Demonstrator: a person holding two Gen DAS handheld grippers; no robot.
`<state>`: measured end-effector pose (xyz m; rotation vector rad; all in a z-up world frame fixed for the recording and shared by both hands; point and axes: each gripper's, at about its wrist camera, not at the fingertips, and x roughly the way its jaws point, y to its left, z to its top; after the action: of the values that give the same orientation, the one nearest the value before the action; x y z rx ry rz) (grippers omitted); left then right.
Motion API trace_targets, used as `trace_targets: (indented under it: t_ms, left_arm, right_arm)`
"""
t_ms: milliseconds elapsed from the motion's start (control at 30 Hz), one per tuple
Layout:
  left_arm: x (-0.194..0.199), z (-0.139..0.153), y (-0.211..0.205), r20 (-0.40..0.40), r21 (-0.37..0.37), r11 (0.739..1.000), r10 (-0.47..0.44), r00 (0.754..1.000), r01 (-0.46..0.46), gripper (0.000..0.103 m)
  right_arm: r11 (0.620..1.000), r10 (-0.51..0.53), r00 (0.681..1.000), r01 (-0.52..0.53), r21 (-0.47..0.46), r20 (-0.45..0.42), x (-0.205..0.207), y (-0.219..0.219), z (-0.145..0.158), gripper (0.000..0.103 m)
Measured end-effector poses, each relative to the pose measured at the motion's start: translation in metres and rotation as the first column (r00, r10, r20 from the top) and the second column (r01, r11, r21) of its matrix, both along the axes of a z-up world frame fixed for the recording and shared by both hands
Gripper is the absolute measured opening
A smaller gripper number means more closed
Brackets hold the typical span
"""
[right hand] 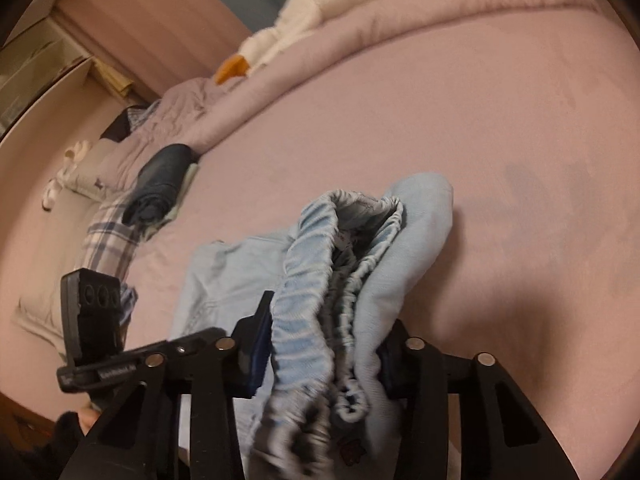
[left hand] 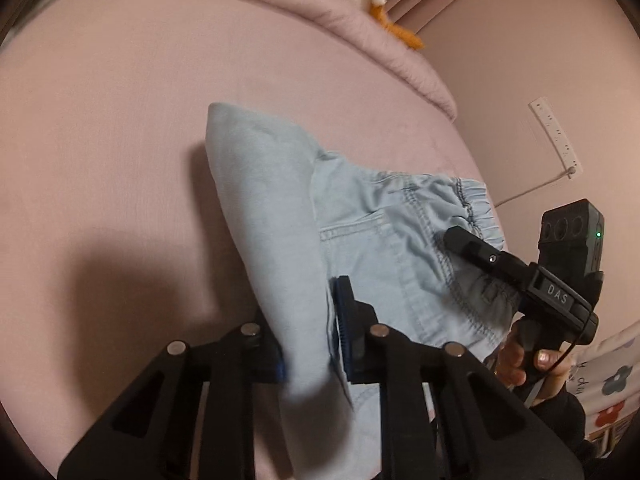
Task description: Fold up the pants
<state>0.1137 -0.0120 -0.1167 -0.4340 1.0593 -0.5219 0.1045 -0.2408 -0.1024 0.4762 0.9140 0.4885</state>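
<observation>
Light blue pants (left hand: 360, 232) lie partly folded on the pink bed (left hand: 120, 140). My left gripper (left hand: 310, 344) is shut on a folded edge of the pants, which rises as a peak in front of it. The right gripper's finger (left hand: 476, 250) shows at the elastic waistband in the left wrist view. In the right wrist view my right gripper (right hand: 320, 344) is shut on the bunched elastic waistband of the pants (right hand: 312, 264), lifted a little off the bed (right hand: 480, 120). The left gripper's body (right hand: 96, 320) shows at the lower left there.
A rolled pink duvet (right hand: 400, 12) with a white and orange plush toy (right hand: 304, 20) runs along the far edge of the bed. A dark rolled garment (right hand: 160, 180) and plaid cloth (right hand: 108, 240) lie at the left. A power strip (left hand: 556, 136) hangs on the wall.
</observation>
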Motion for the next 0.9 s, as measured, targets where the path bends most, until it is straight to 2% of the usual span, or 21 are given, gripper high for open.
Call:
trace_targets:
  t_ms: [133,333,467,633,733,833,867,900]
  left_arm:
    - [0.012,0.021,0.015,0.07,0.01,1.0,0.022,0.997,-0.022,0.017]
    - [0.051,0.038,0.045,0.134,0.069,0.995,0.061,0.989,-0.071,0.017]
    - [0.086,0.028,0.066,0.106,0.086,0.991,0.089,0.99,-0.098,0.017]
    - [0.116,0.009,0.08,0.064,0.12,0.986,0.113,0.992,-0.12,0.017]
    - [0.127,-0.01,0.086,0.041,0.188,0.973,0.131,0.991,-0.136,0.019]
    - [0.131,-0.021,0.096,0.028,0.19,0.97,0.147,0.989,-0.15,0.035]
    - [0.131,-0.023,0.097,0.028,0.204,0.966,0.157,0.987,-0.16,0.049]
    - [0.131,-0.024,0.098,0.033,0.225,0.959,0.172,0.985,-0.174,0.056]
  right_arm:
    - [0.999,0.025,0.995,-0.02,-0.05,0.096,0.005,0.019,0.022,0.041]
    - [0.998,0.045,0.988,-0.038,-0.051,0.148,0.045,0.044,0.034,0.04]
    - [0.996,0.068,0.985,-0.057,-0.069,0.16,0.081,0.063,0.034,0.04]
    - [0.995,0.081,0.989,-0.072,-0.075,0.127,0.122,0.081,0.021,0.04]
    - [0.991,0.078,0.993,-0.067,-0.111,0.092,0.136,0.089,0.007,0.042]
    - [0.988,0.041,0.997,-0.031,-0.153,0.06,0.144,0.085,-0.007,0.05]
    - [0.988,0.032,0.999,-0.026,-0.151,0.039,0.147,0.081,-0.012,0.055]
    - [0.988,0.025,0.999,-0.021,-0.155,0.024,0.148,0.078,-0.016,0.06]
